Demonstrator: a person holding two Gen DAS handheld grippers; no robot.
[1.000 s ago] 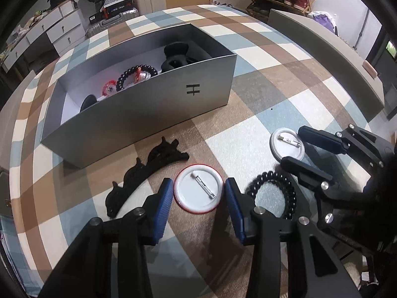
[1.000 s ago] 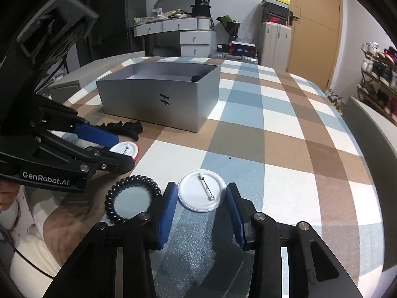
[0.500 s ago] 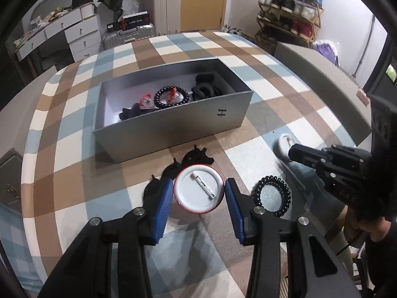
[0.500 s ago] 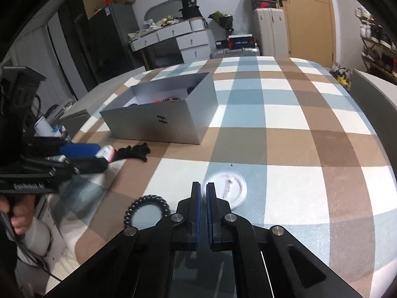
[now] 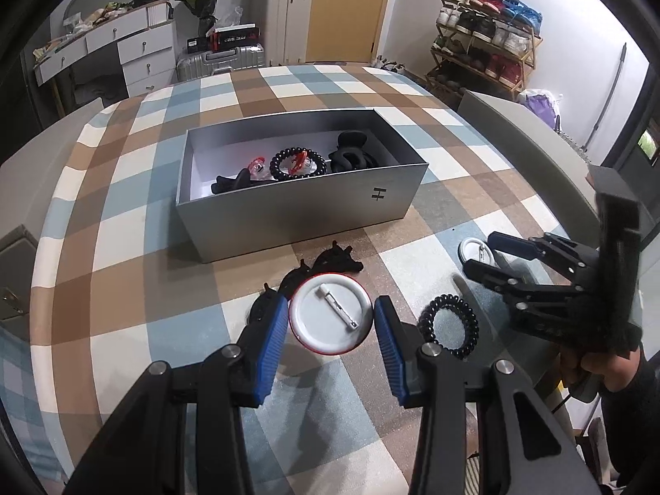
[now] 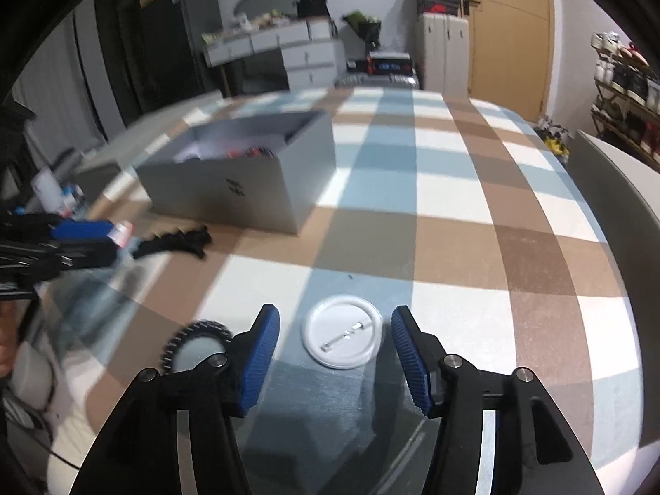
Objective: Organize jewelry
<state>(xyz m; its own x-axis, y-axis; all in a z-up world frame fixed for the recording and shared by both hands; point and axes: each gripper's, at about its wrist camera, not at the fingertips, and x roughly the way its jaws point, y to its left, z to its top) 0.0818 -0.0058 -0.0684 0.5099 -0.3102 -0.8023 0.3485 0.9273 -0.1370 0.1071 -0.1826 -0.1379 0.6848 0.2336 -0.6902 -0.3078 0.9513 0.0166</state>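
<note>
My left gripper [image 5: 331, 309] is shut on a white pin badge with a red rim [image 5: 331, 314], held back side up a little above the checked table. Beyond it stands the open grey box [image 5: 288, 206] with a bead bracelet [image 5: 298, 163] and black clips inside. A black claw clip [image 5: 326, 264] lies in front of the box, and a black spiral hair tie [image 5: 448, 327] lies to the right. My right gripper [image 6: 335, 317] is opening. A plain white pin badge [image 6: 342, 332] lies flat on the table between its fingers, untouched.
The grey box [image 6: 247, 194] sits left of the right gripper, with the claw clip [image 6: 173, 243] and the left gripper [image 6: 111, 241] before it. A grey chair back [image 5: 515, 123] rises at the table's right edge. A hand [image 5: 598, 363] holds the right gripper.
The left gripper has risen with the red-rimmed badge, lifting it off the table. The right gripper shut with nothing in it, then opened again around the white badge.
</note>
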